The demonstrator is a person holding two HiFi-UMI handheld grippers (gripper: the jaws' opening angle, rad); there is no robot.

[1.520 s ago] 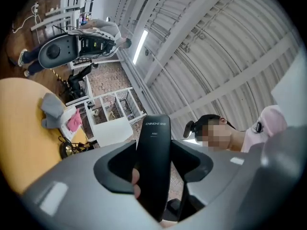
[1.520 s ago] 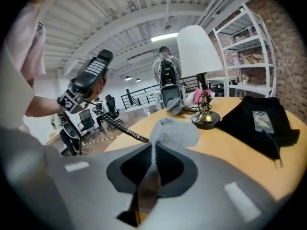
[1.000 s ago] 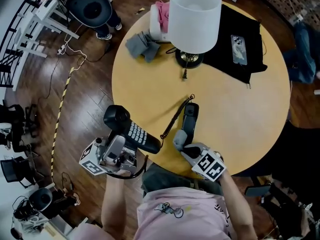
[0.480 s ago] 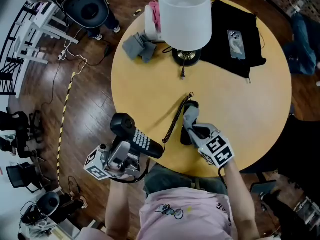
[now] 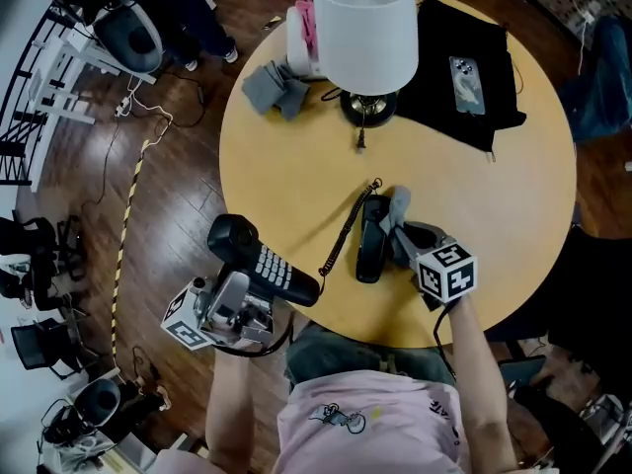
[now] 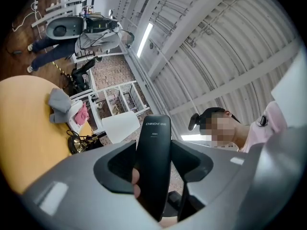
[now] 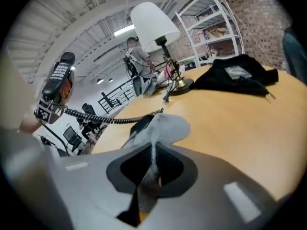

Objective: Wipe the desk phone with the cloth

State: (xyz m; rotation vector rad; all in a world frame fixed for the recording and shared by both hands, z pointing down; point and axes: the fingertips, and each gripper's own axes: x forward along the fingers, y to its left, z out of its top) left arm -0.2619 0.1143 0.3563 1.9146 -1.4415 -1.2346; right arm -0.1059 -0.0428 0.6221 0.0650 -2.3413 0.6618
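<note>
My left gripper (image 5: 255, 286) is shut on a black desk phone handset with a keypad (image 5: 265, 261) and holds it off the table's near-left edge. In the left gripper view the handset's plain back (image 6: 153, 162) stands upright between the jaws. A coiled cord (image 5: 346, 233) runs from it to the black phone base (image 5: 371, 243), which lies on the round yellow table (image 5: 494, 205). My right gripper (image 5: 405, 231) is shut on a grey cloth (image 5: 398, 205). The cloth (image 7: 163, 127) rests against the base's far right end.
A white-shaded lamp (image 5: 363, 28) stands at the table's far side. Right of it lies a black garment (image 5: 444, 87) with a smartphone (image 5: 468, 79) on it. More grey cloths (image 5: 275, 89) and a pink item (image 5: 314, 23) sit far left. The person's pink shirt is at the near edge.
My right gripper has carried the cloth from the base's near end along it to the far right end, rolling as it went. The left gripper and handset have stayed put.
</note>
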